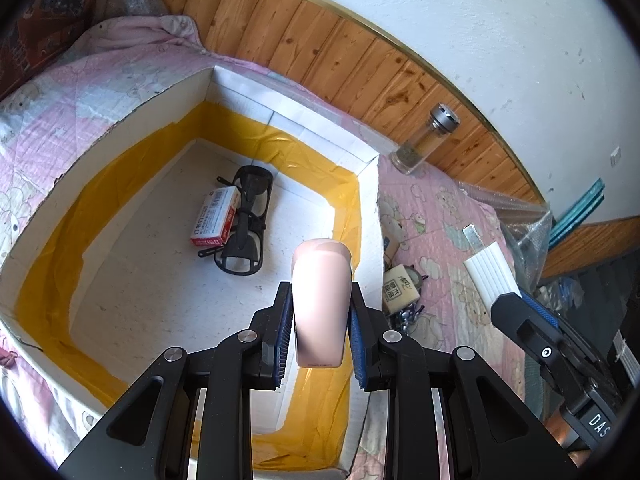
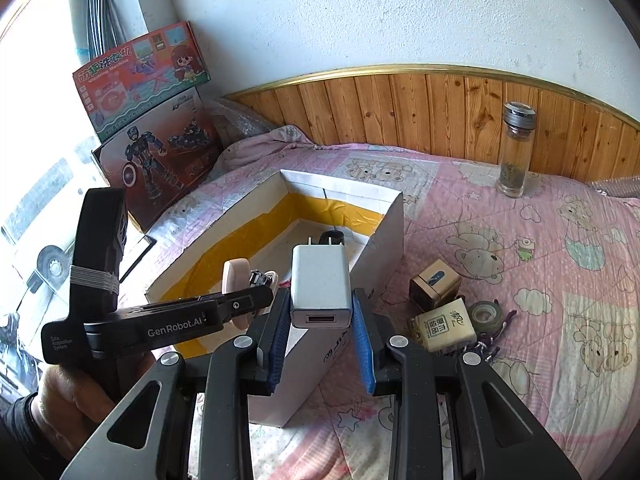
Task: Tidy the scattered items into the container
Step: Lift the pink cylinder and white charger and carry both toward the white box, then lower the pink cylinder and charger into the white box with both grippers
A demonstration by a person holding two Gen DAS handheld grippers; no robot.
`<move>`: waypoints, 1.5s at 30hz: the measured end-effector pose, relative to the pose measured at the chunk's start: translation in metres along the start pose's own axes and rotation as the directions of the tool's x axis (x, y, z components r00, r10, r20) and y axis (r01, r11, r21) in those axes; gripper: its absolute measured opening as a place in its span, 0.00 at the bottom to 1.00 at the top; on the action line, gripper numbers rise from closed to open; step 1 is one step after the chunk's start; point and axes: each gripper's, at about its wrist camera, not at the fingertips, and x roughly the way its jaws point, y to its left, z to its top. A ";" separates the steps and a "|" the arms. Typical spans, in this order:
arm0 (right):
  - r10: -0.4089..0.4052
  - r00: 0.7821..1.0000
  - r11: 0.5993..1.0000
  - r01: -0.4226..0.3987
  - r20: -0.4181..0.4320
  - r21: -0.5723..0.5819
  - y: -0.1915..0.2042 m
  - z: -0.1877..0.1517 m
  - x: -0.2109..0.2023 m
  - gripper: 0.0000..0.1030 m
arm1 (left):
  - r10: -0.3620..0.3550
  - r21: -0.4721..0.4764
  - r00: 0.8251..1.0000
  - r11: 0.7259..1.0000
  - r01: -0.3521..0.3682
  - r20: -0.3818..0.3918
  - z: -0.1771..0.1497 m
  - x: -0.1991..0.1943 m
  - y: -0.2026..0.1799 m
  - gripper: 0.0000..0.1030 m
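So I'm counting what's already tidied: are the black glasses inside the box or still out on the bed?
Inside. The black glasses lie on the floor of the box, beside a small red-and-white carton.

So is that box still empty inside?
No: in the left wrist view the box already holds black glasses and a small red and white carton on its floor.
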 end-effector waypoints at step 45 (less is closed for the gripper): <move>-0.127 0.983 0.961 0.088 -0.135 -0.264 0.030 0.061 0.100 0.30 | -0.048 -0.261 0.995 0.965 0.022 -0.092 0.014 0.043 0.019 0.26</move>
